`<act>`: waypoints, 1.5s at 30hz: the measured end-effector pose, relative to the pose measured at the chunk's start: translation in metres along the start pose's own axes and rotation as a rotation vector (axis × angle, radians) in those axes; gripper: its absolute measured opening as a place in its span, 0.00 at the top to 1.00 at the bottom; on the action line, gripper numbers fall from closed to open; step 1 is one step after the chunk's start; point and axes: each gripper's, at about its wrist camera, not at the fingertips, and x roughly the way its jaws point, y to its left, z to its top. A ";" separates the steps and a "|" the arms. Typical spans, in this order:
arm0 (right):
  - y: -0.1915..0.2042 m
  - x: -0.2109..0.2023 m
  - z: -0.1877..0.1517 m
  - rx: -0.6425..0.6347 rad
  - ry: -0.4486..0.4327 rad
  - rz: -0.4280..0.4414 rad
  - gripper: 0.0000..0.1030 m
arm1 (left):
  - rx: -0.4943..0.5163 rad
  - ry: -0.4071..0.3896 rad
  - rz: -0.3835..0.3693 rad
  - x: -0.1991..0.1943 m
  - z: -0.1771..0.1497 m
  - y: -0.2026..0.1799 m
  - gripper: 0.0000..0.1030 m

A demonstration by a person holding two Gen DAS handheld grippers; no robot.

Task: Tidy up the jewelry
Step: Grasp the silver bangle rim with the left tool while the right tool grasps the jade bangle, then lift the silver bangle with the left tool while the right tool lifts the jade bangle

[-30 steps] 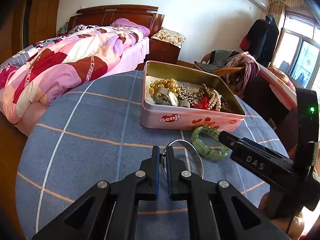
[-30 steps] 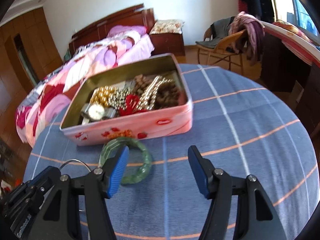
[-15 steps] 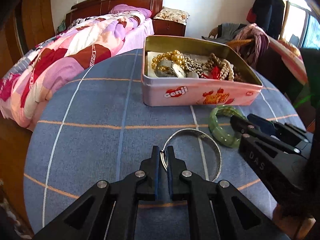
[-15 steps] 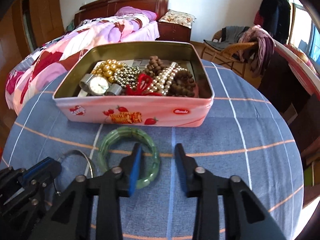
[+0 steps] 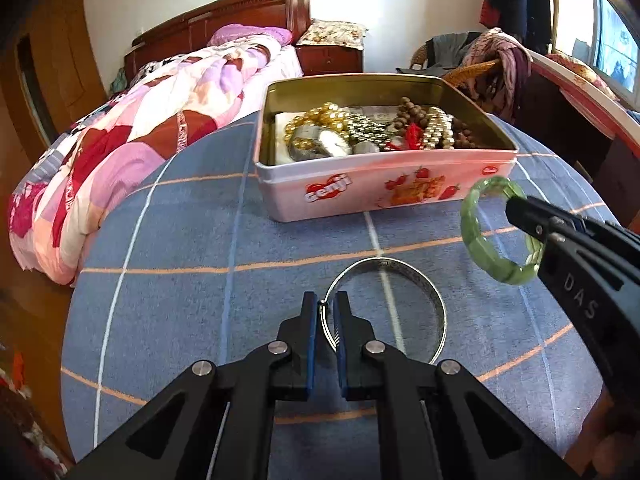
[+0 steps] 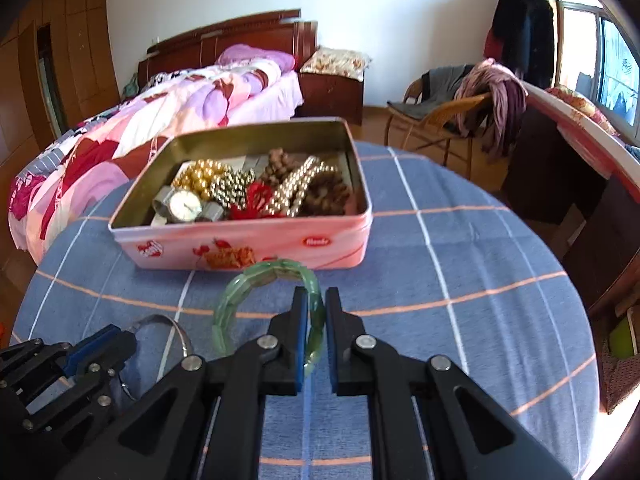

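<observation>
While "Genji" on pink tin (image 5: pixel 384 192): L gripper (image 5: pixel 325 308) pinching silver bangle (image 5: pixel 416 280), "DAS"-marked R gripper (image 6: pixel 317 304) pinching green bracelet (image 6: pixel 272 272).

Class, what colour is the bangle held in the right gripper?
Pale green, translucent bangle; clearest in the left wrist view.
</observation>
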 end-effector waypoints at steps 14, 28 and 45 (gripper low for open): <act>-0.009 -0.028 0.007 0.059 -0.171 -0.005 0.89 | -0.078 -0.142 -0.154 -0.035 -0.003 0.009 0.96; -0.023 -0.043 -0.016 0.124 -0.185 -0.010 0.89 | -0.113 -0.138 -0.231 -0.053 -0.009 0.027 1.00; -0.028 -0.046 -0.020 0.151 -0.174 0.022 0.89 | -0.010 0.052 -0.092 -0.003 -0.006 -0.016 0.33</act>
